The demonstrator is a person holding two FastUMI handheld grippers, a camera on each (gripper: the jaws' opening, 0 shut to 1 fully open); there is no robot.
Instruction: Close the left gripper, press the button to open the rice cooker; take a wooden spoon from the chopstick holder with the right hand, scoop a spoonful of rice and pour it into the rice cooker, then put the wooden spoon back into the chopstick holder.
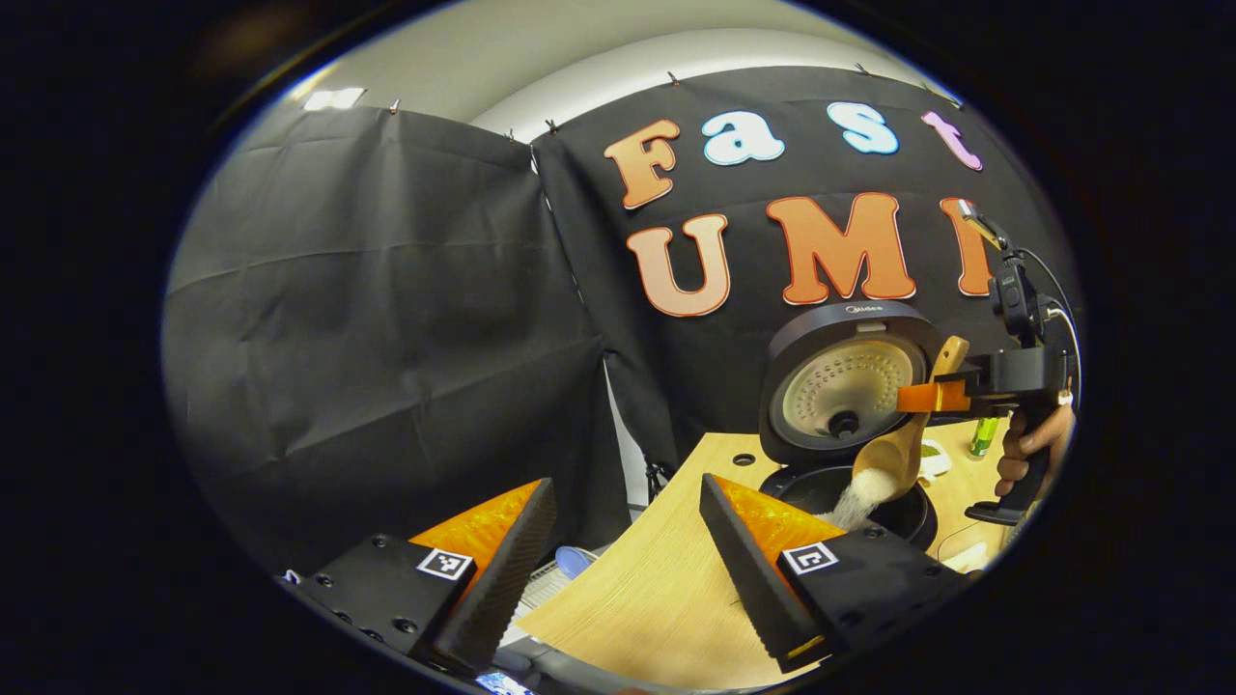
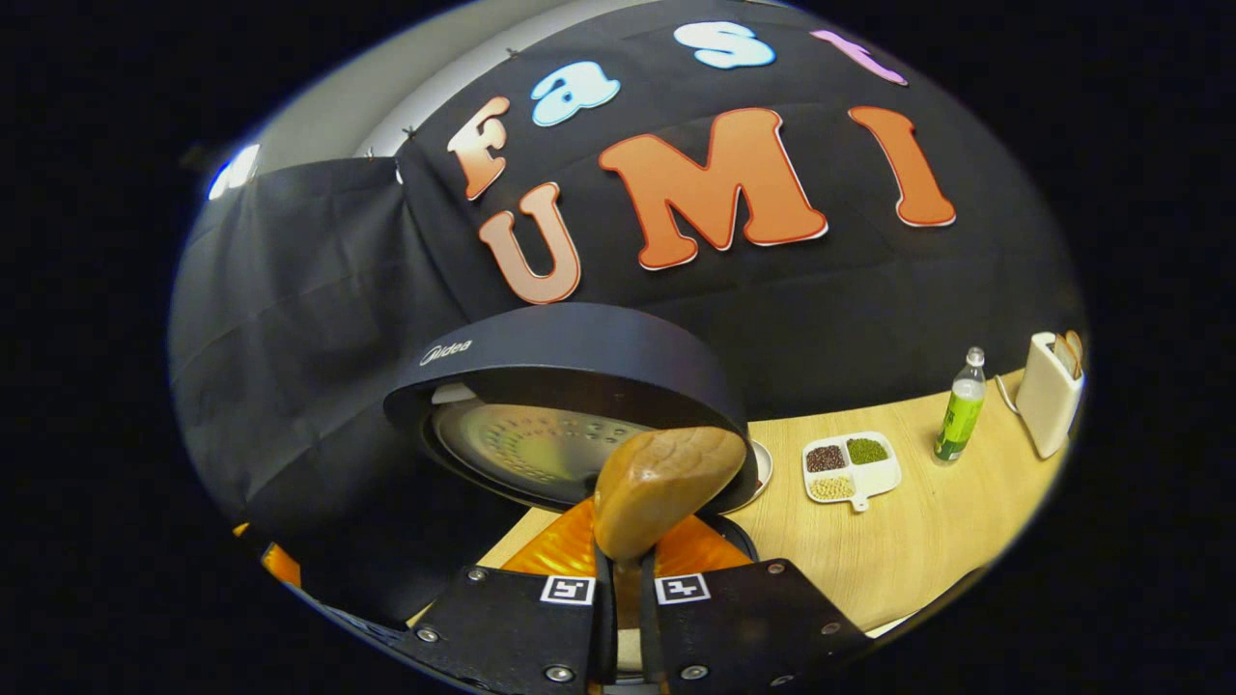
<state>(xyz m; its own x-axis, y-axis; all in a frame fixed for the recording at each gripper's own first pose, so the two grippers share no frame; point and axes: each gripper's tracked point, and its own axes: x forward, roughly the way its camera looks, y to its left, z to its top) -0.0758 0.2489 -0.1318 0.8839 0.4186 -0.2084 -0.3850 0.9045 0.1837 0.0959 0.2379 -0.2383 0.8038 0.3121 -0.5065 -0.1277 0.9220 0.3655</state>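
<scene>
The wooden spoon (image 1: 903, 446) hung tilted over the open rice cooker (image 1: 850, 386), bowl down, and a stream of rice (image 1: 859, 497) ran from its lip into the dark inner pot (image 1: 908, 516) below. The cooker's lid stood upright behind the spoon, its perforated inner plate facing forward. In the right gripper view the back of the spoon's bowl (image 2: 666, 483) rose just ahead of the camera, in front of the lid (image 2: 570, 386).

The pour looked to be under way, and doing it well would mean keeping the spoon's lip inside the pot's rim, tipping further only gradually until the bowl emptied, then levelling it before carrying it back to the chopstick holder, so no grains fell on the counter (image 1: 637, 589).

The right tool (image 2: 618, 579) was pinched narrow on the spoon's handle, both fingers pressing it; in the left gripper view it (image 1: 932, 396) showed with a hand (image 1: 1033, 449) around its grip. The left tool (image 1: 628, 550) stood wide apart, held nothing and touched nothing, hovering above the counter's near edge, well apart from the cooker.

Farther along the counter sat a divided dish (image 2: 852, 468) of beans, a green bottle (image 2: 958, 410) and a white holder (image 2: 1051, 391).
</scene>
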